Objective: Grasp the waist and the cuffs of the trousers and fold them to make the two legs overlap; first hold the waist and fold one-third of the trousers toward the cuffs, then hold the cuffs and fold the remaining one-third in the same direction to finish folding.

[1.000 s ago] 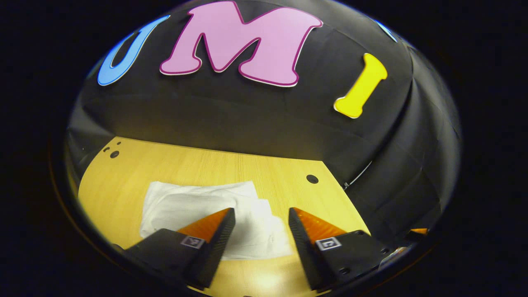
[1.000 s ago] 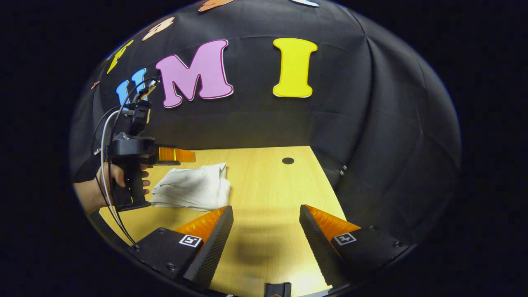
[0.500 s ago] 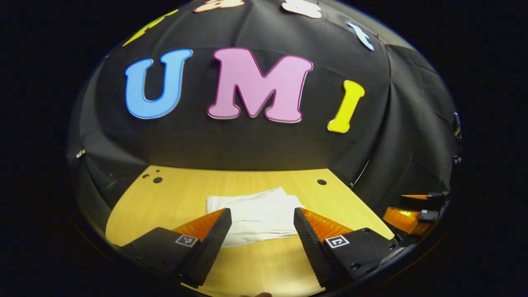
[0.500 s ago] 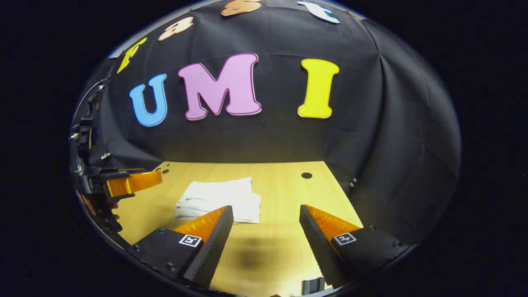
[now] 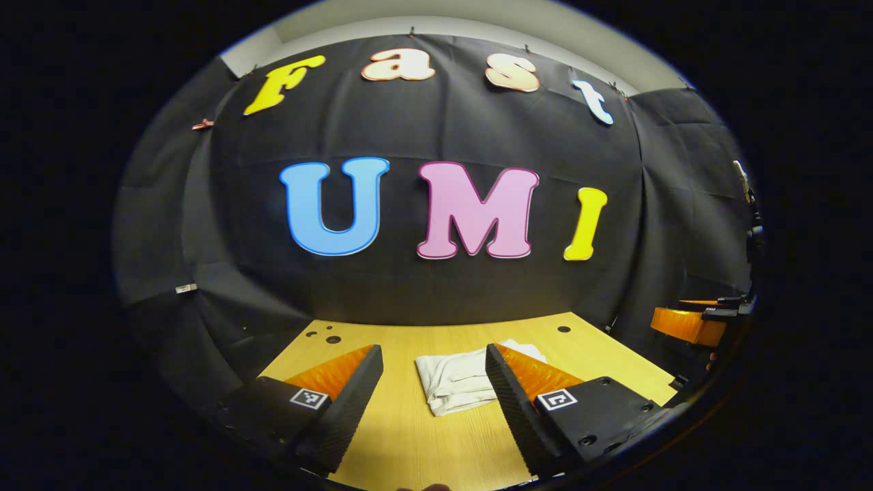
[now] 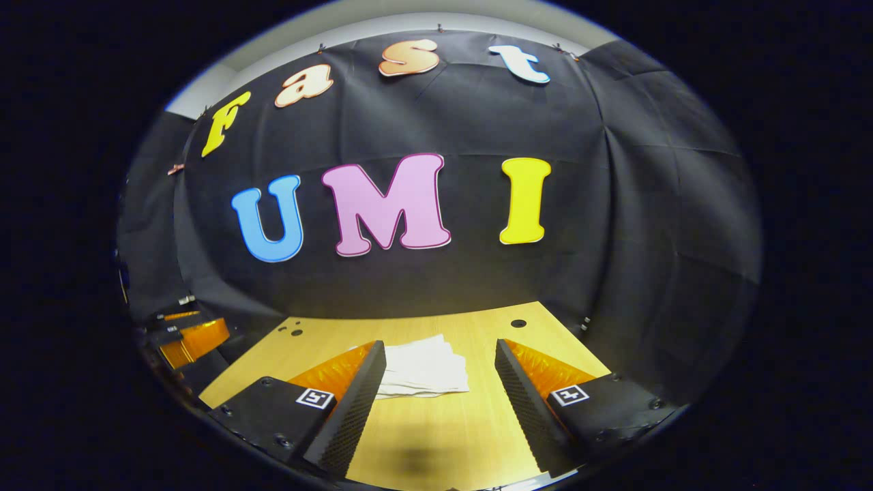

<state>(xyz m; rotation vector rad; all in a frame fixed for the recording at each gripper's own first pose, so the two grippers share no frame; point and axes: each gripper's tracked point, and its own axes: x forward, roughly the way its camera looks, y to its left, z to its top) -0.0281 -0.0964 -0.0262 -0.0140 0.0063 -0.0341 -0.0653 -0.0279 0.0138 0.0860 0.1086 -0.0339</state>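
The white trousers (image 5: 457,380) lie folded into a small flat bundle on the wooden table (image 5: 409,436). In the left gripper view my left gripper (image 5: 434,358) stands open, held back from the bundle and above the table, with nothing between its fingers. The right gripper view shows the same folded trousers (image 6: 424,374) beyond my right gripper (image 6: 440,354), which is also open and holds nothing. The right gripper (image 5: 685,322) appears at the far right edge of the left gripper view, and the left gripper (image 6: 194,339) at the far left edge of the right gripper view.
The table (image 6: 436,436) has small round holes near its back corners (image 6: 518,323) (image 5: 333,339). The black booth wall rises right behind the table's back edge and wraps around both sides.
Both grippers have pulled back and tilted upward, away from the folded trousers, which now look smaller and farther off. The bundle itself has not moved. Both stayed open.
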